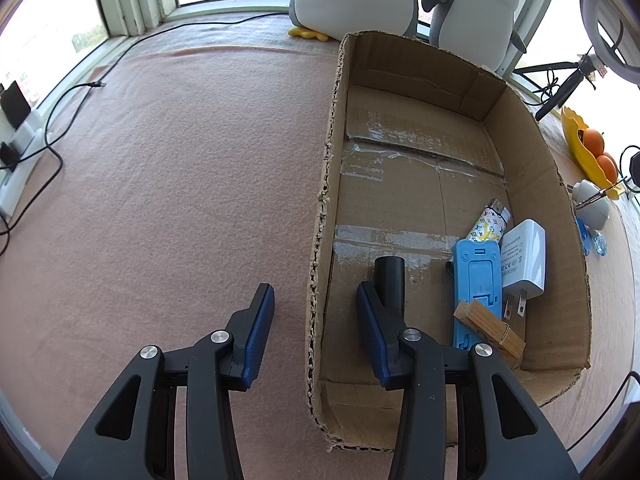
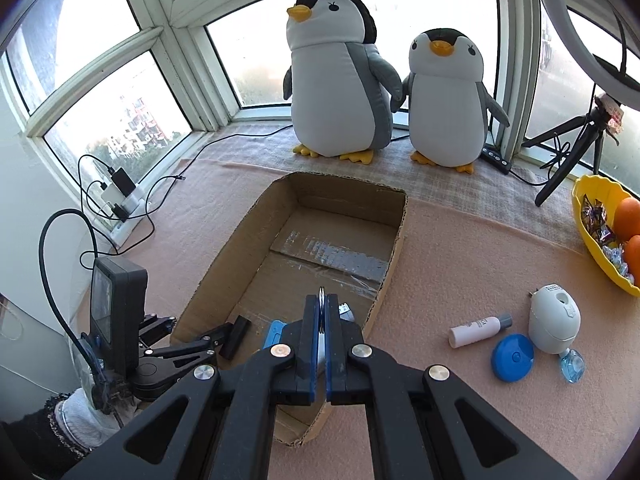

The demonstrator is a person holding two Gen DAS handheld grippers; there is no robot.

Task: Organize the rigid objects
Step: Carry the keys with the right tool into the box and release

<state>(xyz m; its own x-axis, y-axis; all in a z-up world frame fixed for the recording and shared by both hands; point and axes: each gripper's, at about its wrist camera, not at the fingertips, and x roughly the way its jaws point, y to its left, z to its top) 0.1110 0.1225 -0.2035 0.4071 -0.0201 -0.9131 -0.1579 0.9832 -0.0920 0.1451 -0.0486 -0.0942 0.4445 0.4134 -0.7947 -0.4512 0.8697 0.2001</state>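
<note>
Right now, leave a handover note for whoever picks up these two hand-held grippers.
Left hand-held gripper: open, straddling one long wall of the cardboard box.
Right hand-held gripper: shut on a thin metal disc, over the box.
Done: lighter, white adapter, blue piece, clothespin and black tube are boxed.
Left: the disc, white bottle, blue round case, white plug-in device, small blue bottle.

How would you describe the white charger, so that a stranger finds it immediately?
Look in the cardboard box, at its near right corner. The white charger lies flat right of the blue plastic piece; alone there, it has two metal prongs.
</note>
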